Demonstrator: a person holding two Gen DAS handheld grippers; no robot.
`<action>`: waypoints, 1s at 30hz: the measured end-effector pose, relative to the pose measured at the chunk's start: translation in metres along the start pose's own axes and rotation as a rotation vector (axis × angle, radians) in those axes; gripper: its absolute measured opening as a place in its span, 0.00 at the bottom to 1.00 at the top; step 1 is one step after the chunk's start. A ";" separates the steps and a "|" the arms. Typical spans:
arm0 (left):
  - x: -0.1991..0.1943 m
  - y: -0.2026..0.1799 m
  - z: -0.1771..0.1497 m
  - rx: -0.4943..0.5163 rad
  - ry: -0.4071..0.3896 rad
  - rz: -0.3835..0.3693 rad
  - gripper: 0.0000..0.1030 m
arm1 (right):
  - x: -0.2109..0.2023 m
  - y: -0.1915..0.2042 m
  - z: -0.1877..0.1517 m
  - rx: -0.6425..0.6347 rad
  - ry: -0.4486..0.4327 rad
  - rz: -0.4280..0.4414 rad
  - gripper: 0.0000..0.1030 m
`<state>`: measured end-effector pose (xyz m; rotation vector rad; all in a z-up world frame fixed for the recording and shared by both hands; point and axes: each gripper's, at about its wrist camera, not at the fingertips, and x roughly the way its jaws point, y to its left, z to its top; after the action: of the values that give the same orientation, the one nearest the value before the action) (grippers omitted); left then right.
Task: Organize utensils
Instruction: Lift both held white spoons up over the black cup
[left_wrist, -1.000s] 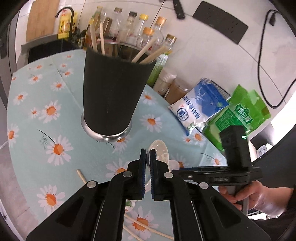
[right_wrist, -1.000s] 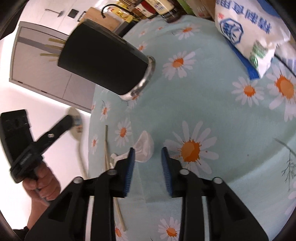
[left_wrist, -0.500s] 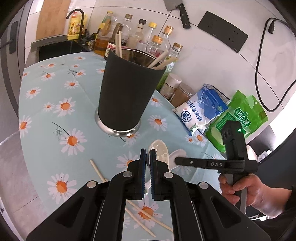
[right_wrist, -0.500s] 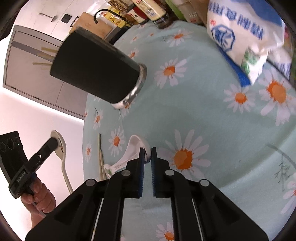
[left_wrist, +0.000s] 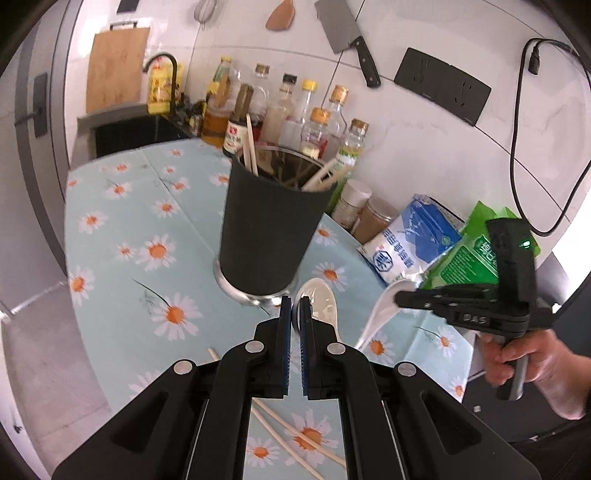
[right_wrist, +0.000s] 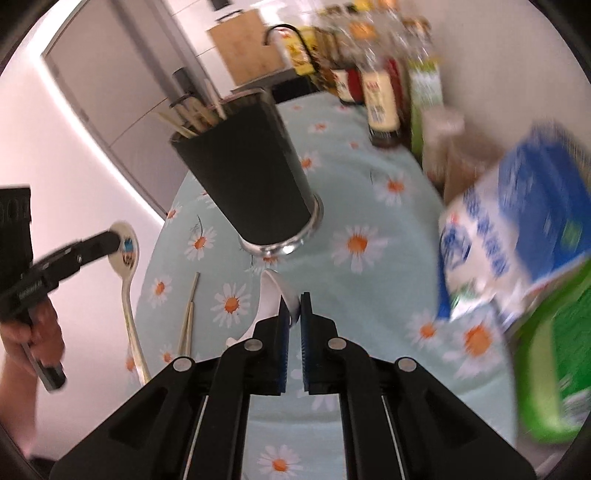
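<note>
Two white spoons (left_wrist: 317, 302) (right_wrist: 279, 295) clamped by left (left_wrist: 294, 314), right fingers (right_wrist: 294, 314), near holder (left_wrist: 271, 225) base.

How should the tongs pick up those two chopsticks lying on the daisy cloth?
Probably from straight above, pinching across the chopsticks near their middle. They lie flat and side by side on the tablecloth, thin and long, so one squeeze across them could catch both without tipping.
</note>
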<state>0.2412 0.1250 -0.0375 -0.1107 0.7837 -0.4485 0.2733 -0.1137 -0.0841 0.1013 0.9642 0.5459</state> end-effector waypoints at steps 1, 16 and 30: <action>-0.002 -0.001 0.001 0.007 -0.007 0.011 0.03 | -0.006 0.004 0.005 -0.039 -0.006 -0.012 0.06; -0.052 -0.019 0.042 0.144 -0.176 0.234 0.03 | -0.076 0.046 0.083 -0.320 -0.131 -0.068 0.06; -0.072 -0.036 0.118 0.220 -0.347 0.375 0.03 | -0.104 0.072 0.156 -0.397 -0.212 -0.039 0.06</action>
<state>0.2669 0.1156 0.1022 0.1595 0.3966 -0.1493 0.3232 -0.0774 0.1072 -0.2118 0.6366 0.6671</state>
